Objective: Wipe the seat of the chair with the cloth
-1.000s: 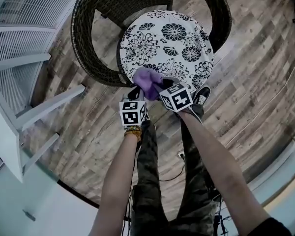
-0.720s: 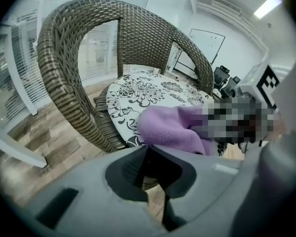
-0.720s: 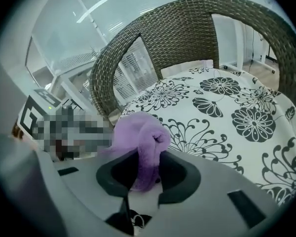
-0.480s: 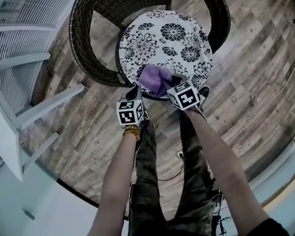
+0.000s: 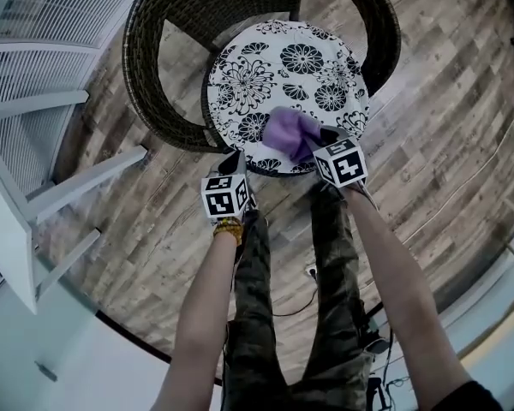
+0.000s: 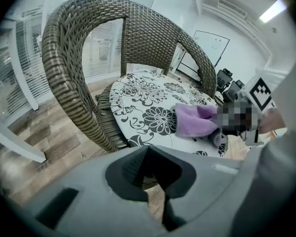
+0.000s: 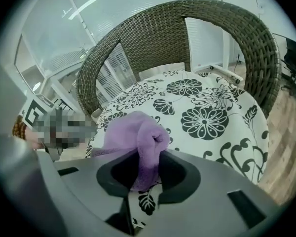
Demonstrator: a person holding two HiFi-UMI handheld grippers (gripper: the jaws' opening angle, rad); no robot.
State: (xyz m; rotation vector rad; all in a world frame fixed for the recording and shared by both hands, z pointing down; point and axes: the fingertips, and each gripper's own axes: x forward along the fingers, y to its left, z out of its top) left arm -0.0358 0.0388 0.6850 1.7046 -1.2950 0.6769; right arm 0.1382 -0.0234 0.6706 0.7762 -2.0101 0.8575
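The cloth [image 7: 135, 137], a soft, fleecy purple piece, is bunched into a rounded fold and pinched between the jaws of the right gripper [image 7: 138, 181], which are closed on its lower end. The loose part spills forward onto the seat [image 7: 207, 117]. In the head view the cloth [image 5: 291, 134] lies on the front right part of the seat [image 5: 283, 67], close to its near rim, with the right gripper [image 5: 324, 142] right behind it.

The left gripper [image 5: 234, 159] hangs just off the seat's front edge, apart from the cloth. Its jaws [image 6: 155, 191] are drawn close together with nothing between them, and only plank floor shows through the slit. From there the cloth [image 6: 195, 121] is seen lying flat and folded on the cushion.

The seat is a round, smooth pad printed with black flowers and leaves on white. Around it curves the chair [image 5: 154, 75], a tub shape of tightly woven grey-brown wicker, with a broad rolled rim, open gaps low at the sides and a solid woven back panel.

Beneath everything lies a floor [image 5: 445, 144] of weathered grey-brown wood planks. White slatted panels [image 5: 43, 24] stand beyond the chair on the left.
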